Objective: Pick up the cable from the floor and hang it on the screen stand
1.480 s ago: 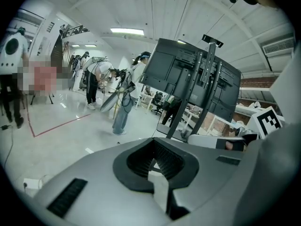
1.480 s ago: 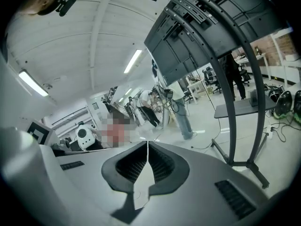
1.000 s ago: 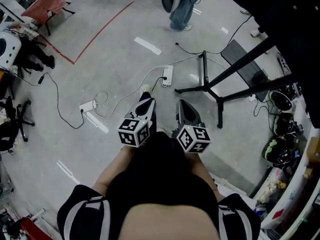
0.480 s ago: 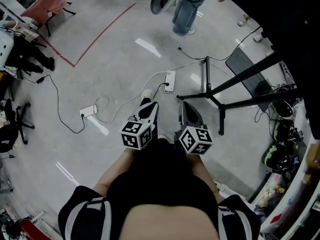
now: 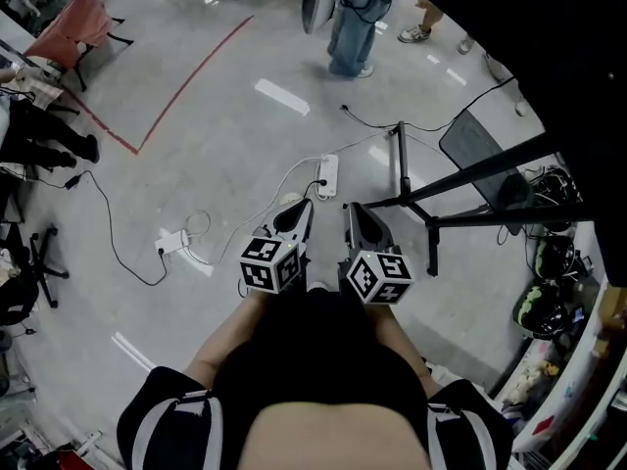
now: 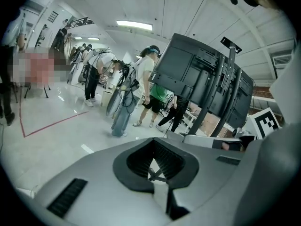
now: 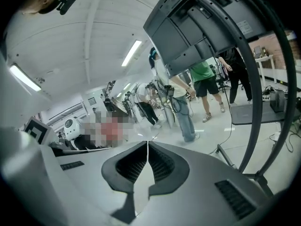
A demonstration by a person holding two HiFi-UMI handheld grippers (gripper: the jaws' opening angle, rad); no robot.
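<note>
Now left tongs [image 5: 305,205] and right tongs [image 5: 350,208] hang shut above cable [image 5: 290,171].

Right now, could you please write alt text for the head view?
From above: a person holds left tongs and right tongs, both shut and empty, over a floor where a white cable and power strip lie beside a black screen stand.
</note>
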